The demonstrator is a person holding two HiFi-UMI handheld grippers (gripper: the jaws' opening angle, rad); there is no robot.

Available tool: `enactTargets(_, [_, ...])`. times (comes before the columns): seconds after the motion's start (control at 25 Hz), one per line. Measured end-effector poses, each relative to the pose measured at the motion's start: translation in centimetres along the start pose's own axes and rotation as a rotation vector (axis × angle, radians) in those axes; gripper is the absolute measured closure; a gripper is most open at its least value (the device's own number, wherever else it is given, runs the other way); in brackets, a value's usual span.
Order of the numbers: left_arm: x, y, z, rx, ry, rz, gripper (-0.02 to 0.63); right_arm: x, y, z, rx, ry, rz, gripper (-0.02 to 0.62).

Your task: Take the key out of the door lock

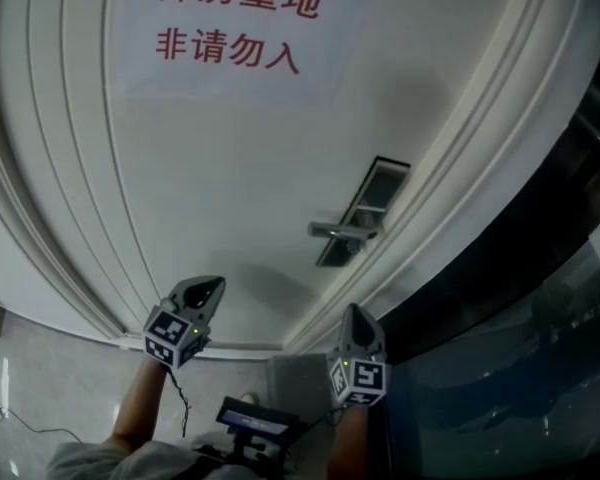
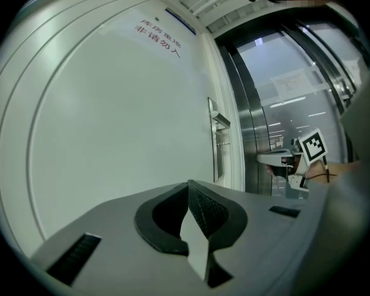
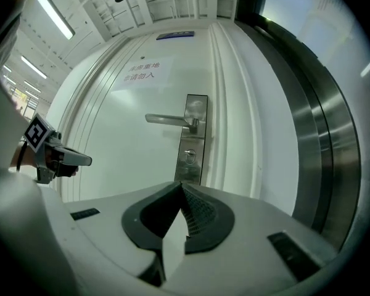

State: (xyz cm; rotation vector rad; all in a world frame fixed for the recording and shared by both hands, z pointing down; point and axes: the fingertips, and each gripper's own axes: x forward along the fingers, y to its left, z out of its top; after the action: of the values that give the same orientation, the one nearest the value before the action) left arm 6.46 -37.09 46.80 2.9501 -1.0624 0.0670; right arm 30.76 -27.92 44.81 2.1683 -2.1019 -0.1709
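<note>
Key (image 3: 189, 155) sits in the keyhole low on the metal lock plate (image 3: 196, 105), under the lever handle (image 3: 168, 119), on the white door (image 1: 230, 188). Only a small glint of its head shows. The shaft is hidden in the lock, so the long axis seems to run straight out of the door face (too small to be sure). In the head view the key can't be made out below the handle. Left gripper (image 2: 189, 185): jaws pressed together, empty, facing the bare door panel. Right gripper (image 3: 181, 186): jaws also together, empty, aimed at the lock plate, well apart from it. Red-lettered sign (image 1: 235, 23) higher up, its top cut off.
</note>
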Motion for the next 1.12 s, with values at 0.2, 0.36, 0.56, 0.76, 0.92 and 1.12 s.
enactTargets(0.2, [1.2,1.4,0.4,-0.009,-0.010,0.013,0.598,2.5,-0.2,1.8,-0.089,-0.010,0.007,0.583])
enactTargets(0.36, [2.0,2.0,0.7,-0.013,-0.013,0.013,0.598,4.3,-0.1,3.0,-0.170,-0.012,-0.002,0.583])
enactTargets(0.56, [2.8,2.4,0.9,-0.017,-0.018,0.012,0.598,5.7,-0.5,3.9,-0.237,-0.020,-0.021,0.581])
enactTargets(0.76, [3.0,2.9,1.1,-0.024,-0.023,0.017,0.598,6.8,-0.2,4.1,-0.290,-0.002,0.035,0.490])
enactTargets(0.92, [3.1,3.1,1.0,-0.029,-0.022,0.017,0.598,7.5,-0.1,4.5,-0.345,0.008,0.032,0.454])
enactTargets(1.12, [3.1,3.0,1.0,-0.035,-0.020,0.018,0.598,8.5,-0.3,5.1,-0.403,0.004,0.038,0.413])
